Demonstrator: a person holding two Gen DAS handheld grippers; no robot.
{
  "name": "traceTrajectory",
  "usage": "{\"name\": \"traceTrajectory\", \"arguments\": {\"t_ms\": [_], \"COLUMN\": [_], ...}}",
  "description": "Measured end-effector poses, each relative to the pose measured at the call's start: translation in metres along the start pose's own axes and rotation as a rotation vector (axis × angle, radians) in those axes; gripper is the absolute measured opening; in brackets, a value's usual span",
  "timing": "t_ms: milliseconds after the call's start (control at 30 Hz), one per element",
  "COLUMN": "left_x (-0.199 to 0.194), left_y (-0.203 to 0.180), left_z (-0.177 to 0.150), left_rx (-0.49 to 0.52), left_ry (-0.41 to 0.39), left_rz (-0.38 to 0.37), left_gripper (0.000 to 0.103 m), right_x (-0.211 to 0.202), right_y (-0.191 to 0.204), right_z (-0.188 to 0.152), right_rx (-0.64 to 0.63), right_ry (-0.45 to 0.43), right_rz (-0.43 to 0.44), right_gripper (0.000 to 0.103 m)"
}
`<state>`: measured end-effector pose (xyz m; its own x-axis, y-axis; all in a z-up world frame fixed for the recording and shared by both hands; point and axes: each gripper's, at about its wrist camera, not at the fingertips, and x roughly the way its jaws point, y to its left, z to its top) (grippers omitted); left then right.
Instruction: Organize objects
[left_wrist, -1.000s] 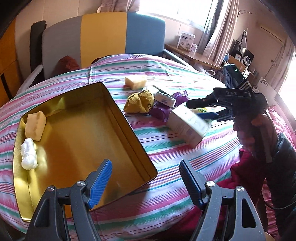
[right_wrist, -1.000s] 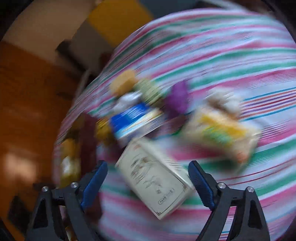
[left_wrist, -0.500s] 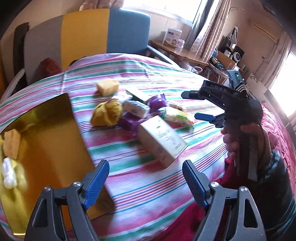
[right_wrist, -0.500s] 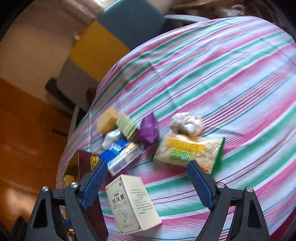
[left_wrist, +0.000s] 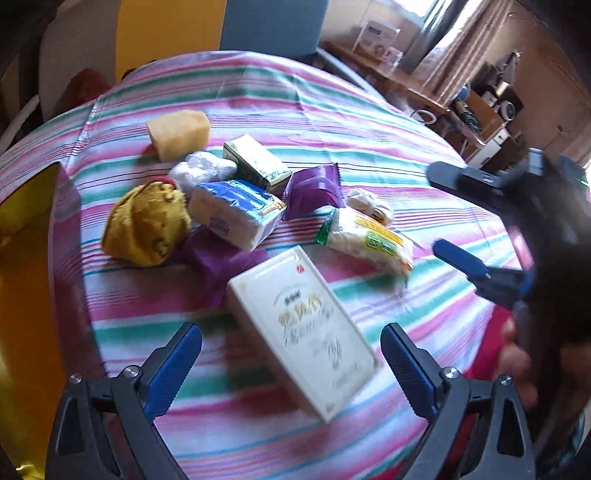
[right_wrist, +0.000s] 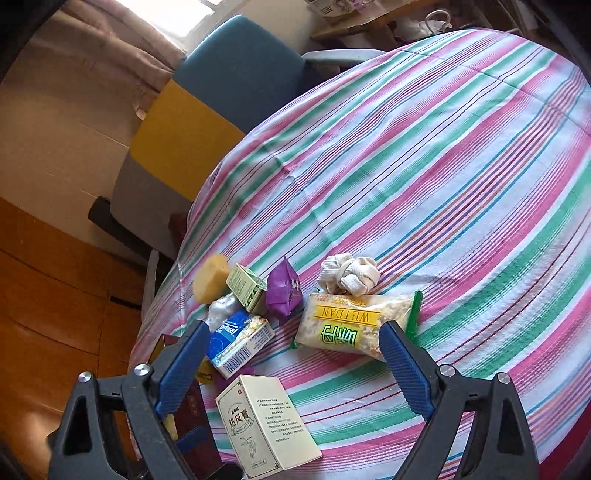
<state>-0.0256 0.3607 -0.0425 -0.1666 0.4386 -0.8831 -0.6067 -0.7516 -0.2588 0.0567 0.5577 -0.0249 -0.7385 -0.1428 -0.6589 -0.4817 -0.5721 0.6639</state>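
Left claw (left_wrist: 291, 363) is held wide open, nothing gripped, above the near edge of the striped tabletop (left_wrist: 369, 122). A cream medicine box (left_wrist: 301, 332) is seen lying flat between its blue pads, not touched by them. Right claw (right_wrist: 293, 363) is also spread open and empty; in its view the same cream box (right_wrist: 267, 424) is seen just below the gap, near the tabletop's near edge.

Past the box, a green-and-yellow snack packet (right_wrist: 354, 325) is laid flat, with a knotted white cloth bundle (right_wrist: 349, 275) touching its far side. A purple pouch (right_wrist: 282, 291), a small green box (right_wrist: 245, 288) and a blue-and-white carton (right_wrist: 240, 341) are clustered toward the left edge. A yellow sponge block (left_wrist: 179, 134) sits farthest out; a yellow knitted item (left_wrist: 146, 225) lies beside the carton. A gold tin tray (left_wrist: 26, 288) is seen at the left edge. A colour-block chair (right_wrist: 207, 110) stands beyond the tabletop.
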Motion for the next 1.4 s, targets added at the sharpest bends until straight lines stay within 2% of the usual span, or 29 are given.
{"name": "traceTrajectory", "arguments": {"t_ms": [167, 200, 233, 300, 333, 600, 667, 767, 900, 933, 1033, 1267, 1400], "left_x": [0.026, 0.029, 0.031, 0.028, 0.024, -0.01, -0.017, -0.022, -0.024, -0.022, -0.021, -0.021, -0.021], "left_y": [-0.006, -0.006, -0.006, -0.004, -0.003, 0.001, 0.001, 0.004, 0.006, 0.007, 0.006, 0.012, 0.012], "left_z": [0.012, 0.011, 0.007, -0.001, -0.008, -0.07, -0.085, -0.09, -0.089, -0.088, -0.086, -0.087, -0.087], "left_rx": [-0.001, 0.002, 0.015, 0.026, 0.044, 0.2, 0.25, 0.263, 0.238, 0.235, 0.234, 0.202, 0.201], "left_ry": [0.015, 0.023, 0.031, 0.032, 0.024, -0.019, -0.044, -0.068, -0.069, -0.067, -0.065, -0.065, -0.065], "left_rz": [0.035, 0.049, 0.051, 0.01, 0.006, -0.015, 0.0, 0.0, -0.023, -0.028, -0.036, -0.07, -0.073], "left_gripper": [0.097, 0.08, 0.071, 0.058, 0.056, 0.053, 0.053, 0.053, 0.053, 0.053, 0.053, 0.053, 0.053], "right_x": [0.0, -0.001, -0.001, -0.003, -0.005, -0.007, -0.006, -0.004, 0.0, 0.001, 0.008, 0.031, 0.064], "right_y": [0.001, 0.001, 0.001, 0.0, 0.0, -0.001, -0.002, -0.002, -0.002, -0.002, -0.003, 0.013, 0.016], "right_z": [0.0, 0.0, 0.0, 0.001, 0.001, 0.001, 0.001, 0.0, -0.001, -0.001, 0.0, 0.027, 0.039], "right_rx": [-0.009, -0.013, -0.014, -0.009, -0.007, -0.008, -0.007, -0.019, -0.033, -0.038, -0.055, -0.159, -0.239], "right_ry": [0.004, 0.002, -0.002, -0.019, -0.026, -0.033, -0.029, -0.02, -0.01, -0.005, 0.022, 0.054, 0.113], "right_rz": [0.004, 0.003, 0.0, -0.004, -0.006, -0.033, -0.05, -0.079, -0.123, -0.141, -0.219, -0.343, -0.396], "right_gripper": [0.094, 0.094, 0.094, 0.094, 0.094, 0.088, 0.087, 0.083, 0.068, 0.061, 0.051, 0.051, 0.068]}}
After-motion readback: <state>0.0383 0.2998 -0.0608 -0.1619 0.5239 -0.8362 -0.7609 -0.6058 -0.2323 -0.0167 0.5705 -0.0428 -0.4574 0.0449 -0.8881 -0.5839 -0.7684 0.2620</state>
